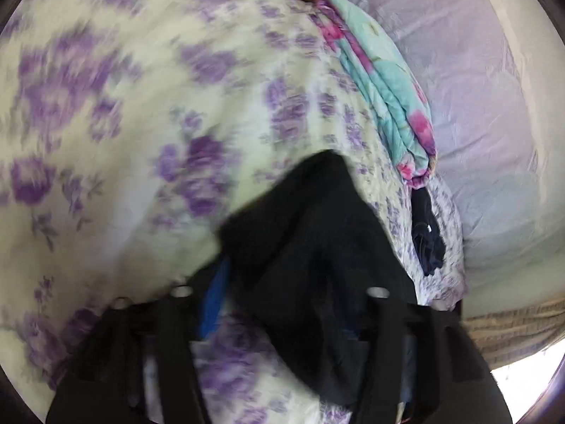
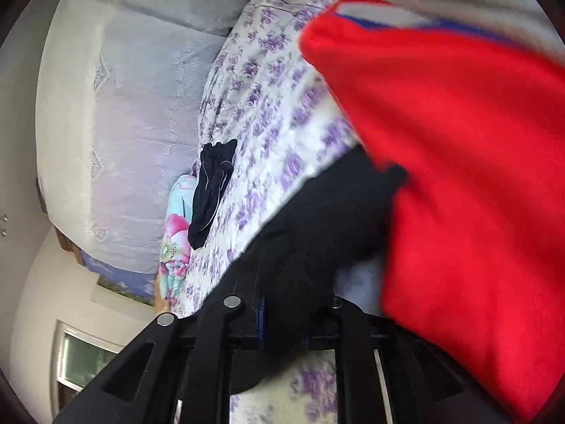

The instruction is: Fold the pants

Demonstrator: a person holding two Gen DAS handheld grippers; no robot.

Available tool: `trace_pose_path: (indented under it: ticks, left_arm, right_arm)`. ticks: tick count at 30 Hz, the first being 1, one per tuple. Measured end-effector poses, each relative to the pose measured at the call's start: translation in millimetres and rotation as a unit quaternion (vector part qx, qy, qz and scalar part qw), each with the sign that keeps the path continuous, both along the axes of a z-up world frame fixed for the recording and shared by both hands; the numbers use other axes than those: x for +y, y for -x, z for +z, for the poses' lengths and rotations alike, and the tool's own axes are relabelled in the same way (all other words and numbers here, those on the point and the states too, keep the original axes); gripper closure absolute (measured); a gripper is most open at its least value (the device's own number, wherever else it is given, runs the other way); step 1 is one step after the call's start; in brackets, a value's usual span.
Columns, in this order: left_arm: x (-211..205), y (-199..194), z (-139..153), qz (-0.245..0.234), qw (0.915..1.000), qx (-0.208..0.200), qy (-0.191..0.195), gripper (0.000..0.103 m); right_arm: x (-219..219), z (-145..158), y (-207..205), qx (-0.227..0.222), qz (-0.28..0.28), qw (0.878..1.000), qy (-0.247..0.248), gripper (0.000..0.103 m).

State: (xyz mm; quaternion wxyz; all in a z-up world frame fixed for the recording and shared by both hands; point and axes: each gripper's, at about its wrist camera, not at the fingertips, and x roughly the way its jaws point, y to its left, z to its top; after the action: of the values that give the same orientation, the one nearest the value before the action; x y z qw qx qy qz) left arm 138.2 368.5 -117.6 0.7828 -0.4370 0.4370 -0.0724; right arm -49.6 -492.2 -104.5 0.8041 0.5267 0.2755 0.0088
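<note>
Both grippers, left (image 1: 282, 304) and right (image 2: 296, 318), clenched on black fabric pants (image 1: 310, 233), lifted centre frame above purple-flowered bedsheet (image 1: 106, 123), presumably for folding over.

Both views are bright with soft daylight and no hard shadows. In the right wrist view a window (image 2: 83, 360) sits low at the left. In the left wrist view a blown-out white patch (image 1: 522, 381) glares at the lower right. Motion blur smears the floral sheet (image 1: 106, 106) and the red cloth (image 2: 459, 176). Fisheye bending curves everything toward dark round corners.
</note>
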Motion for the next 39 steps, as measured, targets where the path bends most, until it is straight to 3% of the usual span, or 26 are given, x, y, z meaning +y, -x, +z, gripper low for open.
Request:
trace_pose_path:
  ticks: [1,2,3,5,8,11,14,17,18,21,23,25,27,30,35,39]
  left_arm:
    - [4.5,5.4,2.9,0.002,0.9997,-0.019,0.013,0.056]
    - [8.6,12.1,7.3,0.009,0.9993,-0.03,0.02,0.051]
    - [13.7,24.9,14.9,0.03,0.9985,-0.043,0.018,0.041]
    - [16.0,46.8,33.2,0.061,0.996,-0.064,-0.016,0.031]
    - [-1.7,73.4,62.8,0.07,0.9895,-0.084,-0.094,0.031]
    - [-62.3,80.5,94.5,-0.014,0.9829,-0.132,-0.128,0.03]
    - [-142.6,68.5,107.6,-0.121,0.9694,-0.146,-0.156,0.026]
    - [-235.6,61.6,102.5,-0.24,0.9433,-0.154,-0.169,0.025]
    - [-269.4,62.3,93.9,-0.279,0.9308,-0.151,-0.182,0.025]
    - [-314.3,59.7,61.0,-0.324,0.9119,-0.125,-0.219,0.025]
    - [-315.8,54.3,37.5,-0.324,0.9134,-0.095,-0.227,0.025]
    - [-306.6,58.5,32.6,-0.326,0.9146,-0.112,-0.212,0.025]
    - [-299.4,58.0,38.7,-0.324,0.9171,-0.11,-0.204,0.025]
    - [-292.7,64.5,49.7,-0.312,0.9269,-0.123,-0.169,0.024]
    - [-320.0,65.6,62.5,-0.338,0.9159,-0.163,-0.143,0.016]
    - [-348.7,56.5,35.1,-0.368,0.9099,-0.13,-0.141,0.016]
  right_arm:
    - [1.2,4.3,4.1,0.003,-0.002,1.0,0.008,0.083]
    - [1.6,9.0,9.7,0.001,-0.005,1.0,0.013,0.073]
    - [1.8,11.8,13.8,-0.003,-0.006,1.0,0.013,0.064]
    - [1.4,16.1,25.1,-0.004,-0.009,1.0,0.014,0.06]
    - [6.6,19.7,41.9,-0.013,-0.025,0.999,0.024,0.056]
    - [10.8,19.4,52.5,-0.029,-0.037,0.999,0.026,0.043]
    - [13.8,21.2,52.6,-0.028,-0.042,0.998,0.034,0.042]
    - [11.3,22.0,57.9,-0.037,-0.049,0.998,0.011,0.042]
    - [10.1,22.3,60.7,-0.038,-0.05,0.998,0.005,0.041]
    - [5.9,28.1,75.2,-0.038,-0.056,0.998,0.001,0.041]
    - [4.5,37.0,83.8,-0.045,-0.067,0.997,0.005,0.039]
    - [8.0,51.0,83.1,-0.067,-0.067,0.995,0.011,0.039]
    - [24.1,68.8,62.3,-0.093,-0.025,0.995,0.016,0.036]
    - [66.9,83.2,11.5,-0.111,0.067,0.991,0.022,0.025]
    - [169.9,65.0,-104.3,-0.072,0.233,0.969,-0.046,0.025]
    - [246.7,38.3,-173.2,-0.014,0.32,0.945,-0.066,0.025]
